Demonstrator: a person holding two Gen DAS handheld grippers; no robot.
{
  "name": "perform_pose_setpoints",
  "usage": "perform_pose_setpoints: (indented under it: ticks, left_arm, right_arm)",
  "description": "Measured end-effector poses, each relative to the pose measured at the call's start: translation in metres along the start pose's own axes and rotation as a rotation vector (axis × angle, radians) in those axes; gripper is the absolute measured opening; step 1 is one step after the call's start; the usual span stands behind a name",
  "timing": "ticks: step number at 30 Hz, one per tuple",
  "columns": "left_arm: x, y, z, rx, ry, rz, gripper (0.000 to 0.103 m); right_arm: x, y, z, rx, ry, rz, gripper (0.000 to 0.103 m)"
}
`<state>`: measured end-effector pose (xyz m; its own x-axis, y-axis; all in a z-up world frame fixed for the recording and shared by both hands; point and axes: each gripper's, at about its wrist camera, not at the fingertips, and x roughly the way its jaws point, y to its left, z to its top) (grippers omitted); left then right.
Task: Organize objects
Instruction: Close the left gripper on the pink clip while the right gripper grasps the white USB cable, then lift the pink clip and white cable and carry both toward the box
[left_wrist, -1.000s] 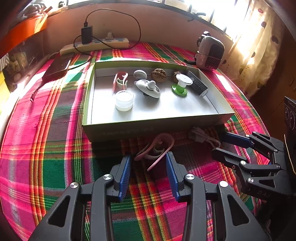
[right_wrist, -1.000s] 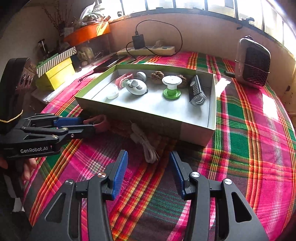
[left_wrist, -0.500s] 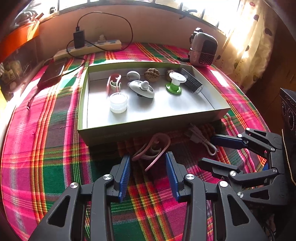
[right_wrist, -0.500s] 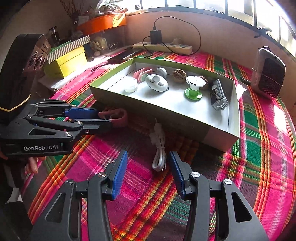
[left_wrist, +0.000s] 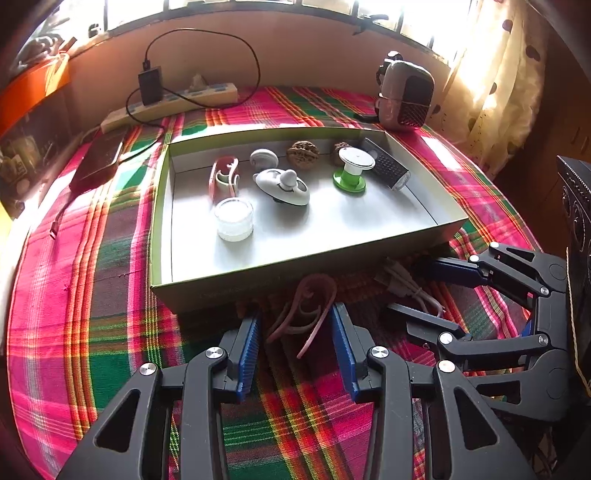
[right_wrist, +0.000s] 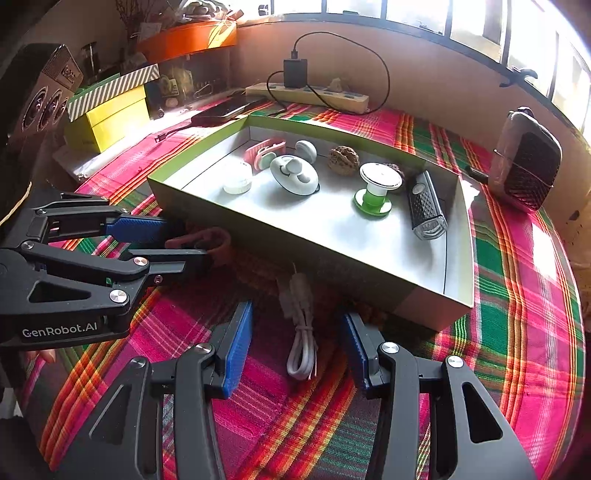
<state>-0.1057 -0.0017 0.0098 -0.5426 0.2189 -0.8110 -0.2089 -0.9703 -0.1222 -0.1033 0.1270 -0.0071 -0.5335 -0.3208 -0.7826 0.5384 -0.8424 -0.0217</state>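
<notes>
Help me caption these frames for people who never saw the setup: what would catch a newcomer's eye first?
First, the loud pink-and-green plaid cloth covering the whole table, with the shallow green-edged box of small items sitting mid-table. Next, just in front of the box, the open left hand-held gripper brackets a pink clip, while the open right hand-held gripper brackets a bundled white cable. Both items lie on the cloth.

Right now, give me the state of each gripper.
Left gripper: open, straddling the pink clip.
Right gripper: open, straddling the white cable.
</notes>
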Motion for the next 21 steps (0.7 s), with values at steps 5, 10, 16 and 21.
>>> perform_pose_setpoints:
  ticks: [5,10,16,21]
  left_arm:
    - [0.0022,-0.0032,0.0012,0.012,0.0,0.016,0.036]
    - [0.0023,-0.0019,0.0021,-0.008,-0.001,0.011,0.036]
    - [0.0013,-0.0011,0.0016,-0.008,-0.001,0.017,0.029]
    - [0.0009,-0.0012,0.0005,-0.016,-0.002,0.021,0.022]
  right_arm:
    - [-0.0007,-0.0052,0.0006,0.027,0.0,-0.013,0.048]
    - [-0.0014,-0.0038,0.0013,0.021,-0.004,-0.009,0.036]
    - [-0.0015,-0.0053,0.0012,0.028,-0.007,-0.018,0.026]
    - [-0.0023,-0.0072,0.0003,0.035,-0.009,-0.015,0.019]
